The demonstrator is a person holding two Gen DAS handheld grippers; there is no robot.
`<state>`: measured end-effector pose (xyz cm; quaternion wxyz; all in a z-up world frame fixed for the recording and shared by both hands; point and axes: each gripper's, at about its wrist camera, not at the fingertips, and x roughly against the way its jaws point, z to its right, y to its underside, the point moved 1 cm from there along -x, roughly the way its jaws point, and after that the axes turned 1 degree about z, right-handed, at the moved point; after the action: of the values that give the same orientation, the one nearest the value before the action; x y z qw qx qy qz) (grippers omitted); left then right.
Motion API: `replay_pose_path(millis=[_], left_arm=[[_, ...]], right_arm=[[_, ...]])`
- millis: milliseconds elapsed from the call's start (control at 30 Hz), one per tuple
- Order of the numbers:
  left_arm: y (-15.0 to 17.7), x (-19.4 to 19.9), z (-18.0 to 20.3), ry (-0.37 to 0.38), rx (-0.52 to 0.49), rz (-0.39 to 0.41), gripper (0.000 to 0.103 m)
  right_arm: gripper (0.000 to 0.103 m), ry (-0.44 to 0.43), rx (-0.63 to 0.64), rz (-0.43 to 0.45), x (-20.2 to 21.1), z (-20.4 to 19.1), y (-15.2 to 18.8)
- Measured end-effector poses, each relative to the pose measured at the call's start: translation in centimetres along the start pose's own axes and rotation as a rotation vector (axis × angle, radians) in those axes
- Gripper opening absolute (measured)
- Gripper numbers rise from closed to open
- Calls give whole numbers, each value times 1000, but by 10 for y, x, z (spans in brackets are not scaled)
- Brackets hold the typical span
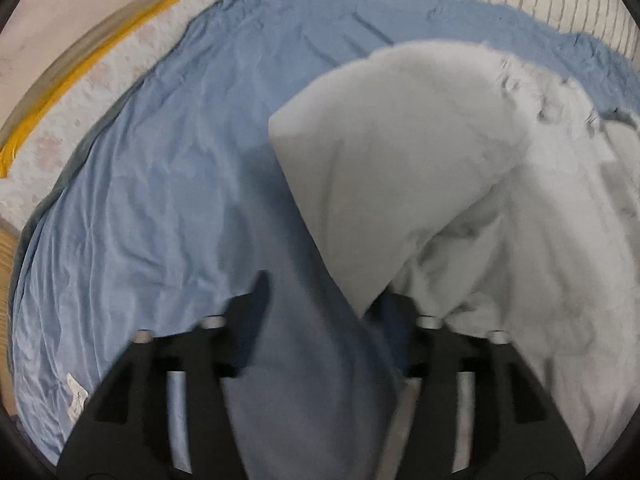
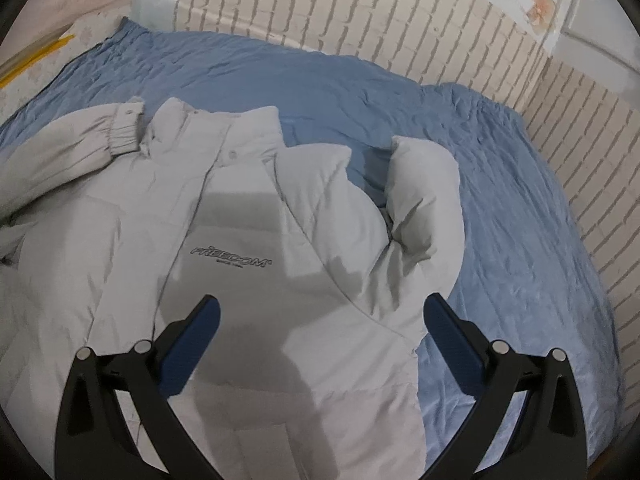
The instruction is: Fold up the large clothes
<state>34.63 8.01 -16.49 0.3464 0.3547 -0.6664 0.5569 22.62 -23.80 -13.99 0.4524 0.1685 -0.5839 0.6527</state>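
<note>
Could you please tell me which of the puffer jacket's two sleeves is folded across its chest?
The sleeve with the elastic cuff, left of the collar; the other sleeve lies bunched beside the body.

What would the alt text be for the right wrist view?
A pale grey puffer jacket lies front-up on a blue bedsheet, one sleeve bent up beside it. The right gripper hangs open above its chest, holding nothing.

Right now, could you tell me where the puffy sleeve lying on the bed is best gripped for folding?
Grip the sleeve at its rounded far end, coming from the bare blue sheet side. It bends away from the jacket body, so that end stands free to pinch.
</note>
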Motion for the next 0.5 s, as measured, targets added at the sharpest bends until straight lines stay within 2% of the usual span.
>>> replay_pose_path(millis=[33, 100, 200, 367, 433, 500], left_arm=[[-1, 5, 1, 9, 2, 12, 77], [-7, 19, 7, 37, -1, 39, 90], [-21, 26, 26, 76, -28, 50, 91], [-55, 1, 70, 43, -110, 50, 94], [-52, -18, 88, 46, -120, 34, 94], [-63, -34, 105, -3, -164, 43, 94]], right_arm=[[101, 3, 10, 4, 2, -2, 0], [101, 6, 17, 5, 3, -4, -1], [101, -1, 9, -5, 0, -5, -1], [101, -2, 13, -22, -10, -7, 3], [101, 4, 17, -40, -20, -6, 6], [101, 8, 15, -54, -28, -4, 7]])
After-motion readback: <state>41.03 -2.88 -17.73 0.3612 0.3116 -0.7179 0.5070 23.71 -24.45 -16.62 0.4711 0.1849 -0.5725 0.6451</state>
